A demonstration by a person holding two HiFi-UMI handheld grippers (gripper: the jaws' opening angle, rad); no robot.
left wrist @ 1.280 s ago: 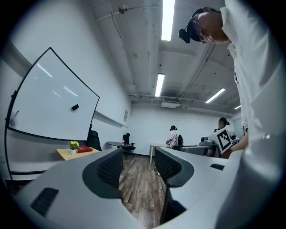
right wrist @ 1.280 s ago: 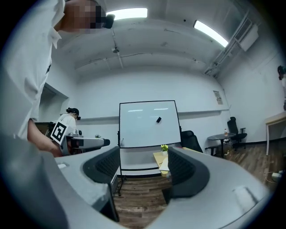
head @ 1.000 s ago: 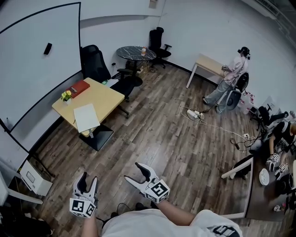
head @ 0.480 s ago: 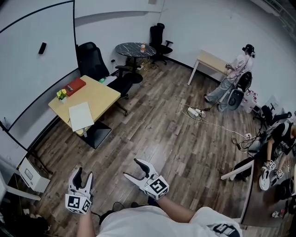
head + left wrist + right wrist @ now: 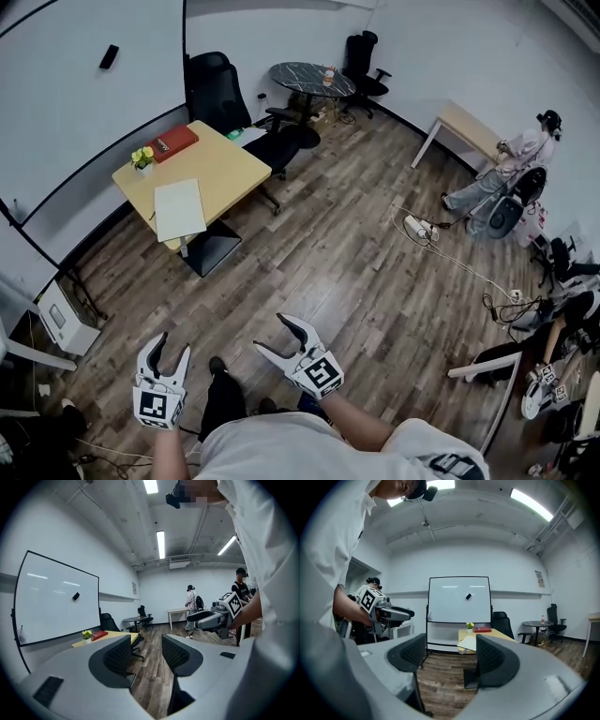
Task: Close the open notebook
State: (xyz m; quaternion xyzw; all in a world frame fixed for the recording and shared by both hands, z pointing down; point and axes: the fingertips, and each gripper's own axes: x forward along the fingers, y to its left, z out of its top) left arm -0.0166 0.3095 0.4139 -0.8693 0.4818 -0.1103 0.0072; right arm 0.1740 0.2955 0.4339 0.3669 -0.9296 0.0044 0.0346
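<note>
**Table slides nearer, notebook untouched**

Since a second ago the pale square wooden table (image 5: 230, 169) has shifted right in my view as I step toward it. My left gripper (image 5: 171, 349) hangs with its jaws apart and empty. Well ahead of it, the flat white open notebook (image 5: 179, 209) lies spread on that smooth top. My right gripper (image 5: 275, 335) gapes too, its ribbed pads bare. Closing hasn't begun.
</note>
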